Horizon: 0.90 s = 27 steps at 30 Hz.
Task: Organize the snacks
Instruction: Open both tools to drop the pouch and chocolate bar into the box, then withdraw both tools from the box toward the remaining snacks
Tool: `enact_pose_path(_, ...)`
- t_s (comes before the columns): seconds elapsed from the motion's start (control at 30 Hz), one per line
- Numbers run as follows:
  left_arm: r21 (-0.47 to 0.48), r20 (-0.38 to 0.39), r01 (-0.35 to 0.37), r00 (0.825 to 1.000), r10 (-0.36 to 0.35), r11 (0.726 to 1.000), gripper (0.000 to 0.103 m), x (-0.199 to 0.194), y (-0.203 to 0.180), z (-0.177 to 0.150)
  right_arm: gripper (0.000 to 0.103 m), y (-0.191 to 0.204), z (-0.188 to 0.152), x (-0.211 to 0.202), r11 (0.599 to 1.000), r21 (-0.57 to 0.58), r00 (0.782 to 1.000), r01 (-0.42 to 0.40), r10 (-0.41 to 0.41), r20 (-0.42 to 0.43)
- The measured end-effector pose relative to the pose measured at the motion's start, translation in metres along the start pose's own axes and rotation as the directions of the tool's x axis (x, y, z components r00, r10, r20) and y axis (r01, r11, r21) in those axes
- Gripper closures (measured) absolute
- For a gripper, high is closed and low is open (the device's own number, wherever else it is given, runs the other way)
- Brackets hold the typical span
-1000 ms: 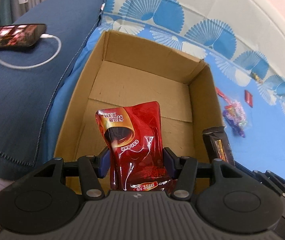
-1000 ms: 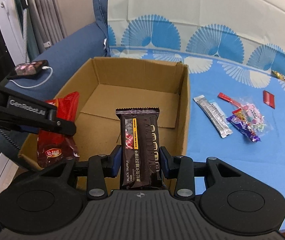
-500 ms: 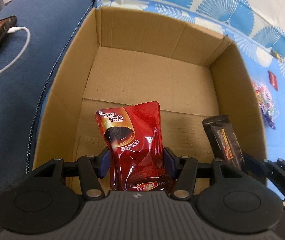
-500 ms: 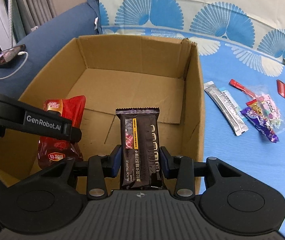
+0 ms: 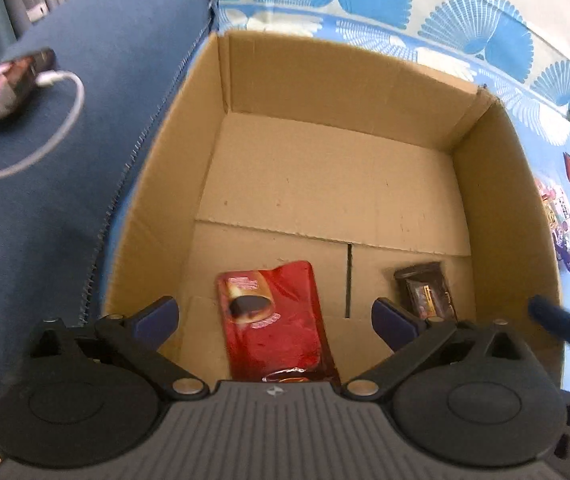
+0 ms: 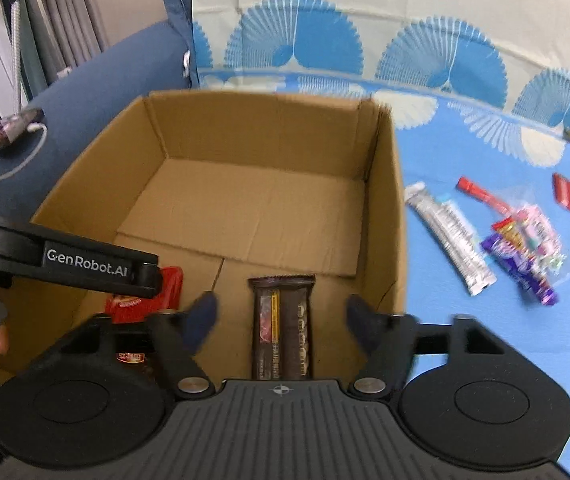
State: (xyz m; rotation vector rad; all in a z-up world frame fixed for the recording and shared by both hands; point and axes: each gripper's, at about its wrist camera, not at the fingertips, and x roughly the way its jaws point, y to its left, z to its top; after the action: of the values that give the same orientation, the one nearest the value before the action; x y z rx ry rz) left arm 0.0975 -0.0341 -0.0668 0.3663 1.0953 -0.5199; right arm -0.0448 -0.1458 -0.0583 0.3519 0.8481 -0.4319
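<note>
A home living room, by the look of it: a dark blue upholstered sofa [image 6: 97,92] fills the view from 9 to 11 o'clock, with a phone [image 5: 3,88] charging on a white cable [image 5: 51,132] on its cushion. Grey curtains [image 6: 57,12] hang at 10 o'clock, and a blue fan-patterned cloth [image 6: 465,92] covers the seat from 12 to 3 o'clock.

Matt corrugated cardboard box [image 5: 337,80], glossy red foil pouch [image 5: 275,320], shiny dark snack wrapper [image 6: 283,320], blue printed cloth [image 6: 465,320]
</note>
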Motion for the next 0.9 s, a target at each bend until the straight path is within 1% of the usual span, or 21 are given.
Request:
enact_pose_path(0.07, 0.016, -0.012, -0.004, 1.000, 0.004, 1.000, 0.000, -0.009, 0.001, -0.002, 0.023, 0.001, -0.001, -0.013, 1.000, -0.018, 1.000, 0.007, -0.007, 0.018)
enact_pose_path(0.1, 0.016, -0.006, -0.003, 1.000, 0.004, 1.000, 0.000, -0.014, 0.002, -0.004, 0.020, 0.001, -0.002, -0.021, 1.000, -0.020, 1.000, 0.009, -0.008, 0.027)
enact_pose_path(0.17, 0.013, 0.009, -0.005, 1.000, 0.005, 1.000, 0.000, -0.026, 0.003, -0.012, 0.017, 0.001, -0.006, -0.037, 1.000, -0.014, 0.999, 0.012, -0.011, 0.042)
enact_pose_path(0.43, 0.036, 0.041, 0.006, 0.999, -0.007, 0.999, 0.000, -0.078, 0.002, -0.051, 0.015, 0.007, -0.041, -0.090, 1.000, 0.016, 0.999, 0.012, -0.012, 0.031)
enact_pose_path(0.5, 0.047, 0.051, 0.008, 0.999, -0.011, 0.999, 0.000, -0.091, 0.001, -0.063, 0.013, 0.011, -0.049, -0.104, 1.000, 0.015, 0.999, 0.011, -0.012, 0.041)
enact_pose_path(0.63, 0.062, 0.074, 0.009, 0.997, -0.013, 0.998, 0.000, -0.116, 0.001, -0.091, 0.010, 0.020, -0.066, -0.134, 1.000, -0.002, 0.997, 0.020, -0.020, 0.076)
enact_pose_path(0.7, 0.066, 0.096, -0.005, 0.995, -0.001, 0.998, 0.000, -0.128, 0.001, -0.106, 0.009, 0.025, -0.073, -0.147, 1.000, -0.015, 0.995, 0.025, -0.023, 0.100)
enact_pose_path(0.8, 0.047, 0.134, -0.034, 0.991, 0.028, 0.998, 0.000, -0.144, 0.003, -0.127, 0.009, 0.028, -0.082, -0.164, 0.999, -0.032, 0.990, 0.033, -0.028, 0.137)
enact_pose_path(0.9, 0.022, 0.145, -0.044, 0.989, 0.040, 0.999, 0.000, -0.151, 0.004, -0.141, 0.008, 0.028, -0.088, -0.178, 0.999, -0.040, 0.985, 0.035, -0.028, 0.167)
